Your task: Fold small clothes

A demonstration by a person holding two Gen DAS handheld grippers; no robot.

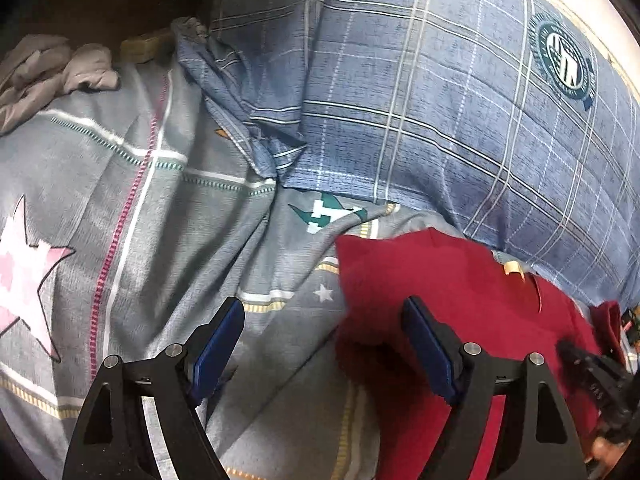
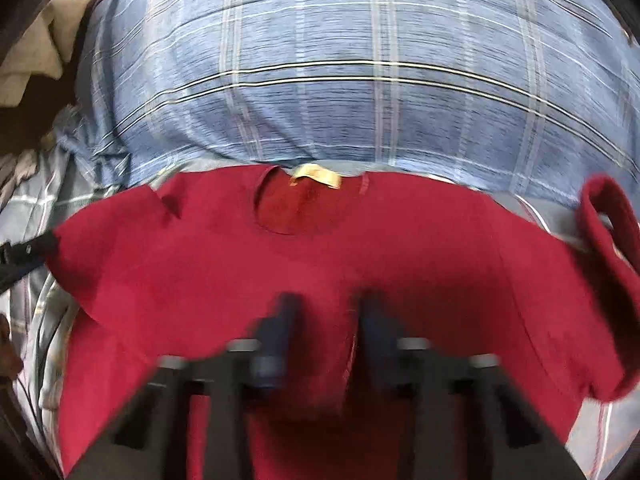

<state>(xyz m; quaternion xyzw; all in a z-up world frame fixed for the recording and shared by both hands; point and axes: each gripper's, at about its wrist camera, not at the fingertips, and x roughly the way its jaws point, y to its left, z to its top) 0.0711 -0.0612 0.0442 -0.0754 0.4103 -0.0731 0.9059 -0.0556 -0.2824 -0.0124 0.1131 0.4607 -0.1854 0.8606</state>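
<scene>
Your left tool (image 1: 322, 330) stands wide apart, nothing between its blue pads (image 1: 218, 344); one finger hangs over the grey bedsheet (image 1: 168, 220), the other over the left sleeve edge of the red shirt (image 1: 460, 292). Your right tool (image 2: 324, 320) is blurred, jaws set narrow with red cloth in the gap, but you cannot tell from this whether they grip it. The red shirt lies spread on the bed, neckline away from you, just short of the blue plaid pillow (image 2: 340, 80). At the shirt's collar sits a tan neck label (image 2: 317, 176); its writing is too blurred to read. On the pillow, beyond the shirt, a round teal crest (image 1: 564, 60) shows lettering too small to make out.
</scene>
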